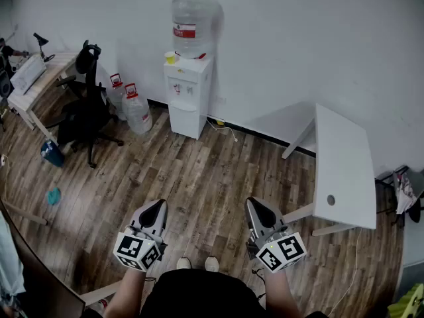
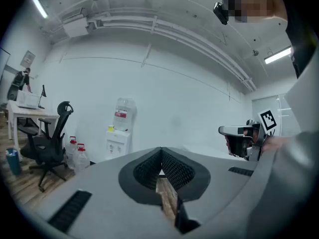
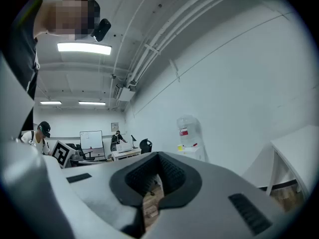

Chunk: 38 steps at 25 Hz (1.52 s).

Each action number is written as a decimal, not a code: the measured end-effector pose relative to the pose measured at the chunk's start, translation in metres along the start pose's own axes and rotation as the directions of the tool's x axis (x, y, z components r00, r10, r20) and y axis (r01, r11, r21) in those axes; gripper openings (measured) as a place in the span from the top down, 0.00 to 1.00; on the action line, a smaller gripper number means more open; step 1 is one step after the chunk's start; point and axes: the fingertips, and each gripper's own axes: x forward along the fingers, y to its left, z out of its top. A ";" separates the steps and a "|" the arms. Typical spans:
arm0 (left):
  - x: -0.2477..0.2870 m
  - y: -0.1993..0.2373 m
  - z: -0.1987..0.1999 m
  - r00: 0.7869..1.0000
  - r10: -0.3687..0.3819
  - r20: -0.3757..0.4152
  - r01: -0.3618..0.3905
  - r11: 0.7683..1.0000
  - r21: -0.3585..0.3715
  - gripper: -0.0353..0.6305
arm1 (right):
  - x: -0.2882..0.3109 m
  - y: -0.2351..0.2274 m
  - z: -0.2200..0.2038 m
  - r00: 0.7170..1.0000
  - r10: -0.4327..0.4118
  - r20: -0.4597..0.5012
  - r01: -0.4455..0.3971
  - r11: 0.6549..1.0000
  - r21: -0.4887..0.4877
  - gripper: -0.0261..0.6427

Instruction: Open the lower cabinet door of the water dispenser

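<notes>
Water dispenser (image 1: 187,98) well beyond left gripper (image 1: 158,204), right gripper (image 1: 253,203); jaws together.

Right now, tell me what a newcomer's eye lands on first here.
The tall white water dispenser with a clear bottle on top stands against the white wall, its lower cabinet door shut. Nearest, the left gripper and right gripper hover shut over the wooden plank floor. A black office chair stands left of the dispenser.
</notes>
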 end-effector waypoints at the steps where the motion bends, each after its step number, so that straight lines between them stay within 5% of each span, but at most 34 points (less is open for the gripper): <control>1: 0.001 -0.001 0.001 1.000 -0.004 0.004 0.004 1.000 0.003 0.93 | -0.001 -0.001 0.000 1.000 -0.002 0.000 0.002 1.000 -0.002 0.93; 38: 0.043 -0.053 -0.005 0.996 0.086 0.032 -0.087 0.996 0.022 0.93 | -0.015 -0.062 -0.031 0.995 0.088 -0.038 -0.088 0.996 -0.006 0.93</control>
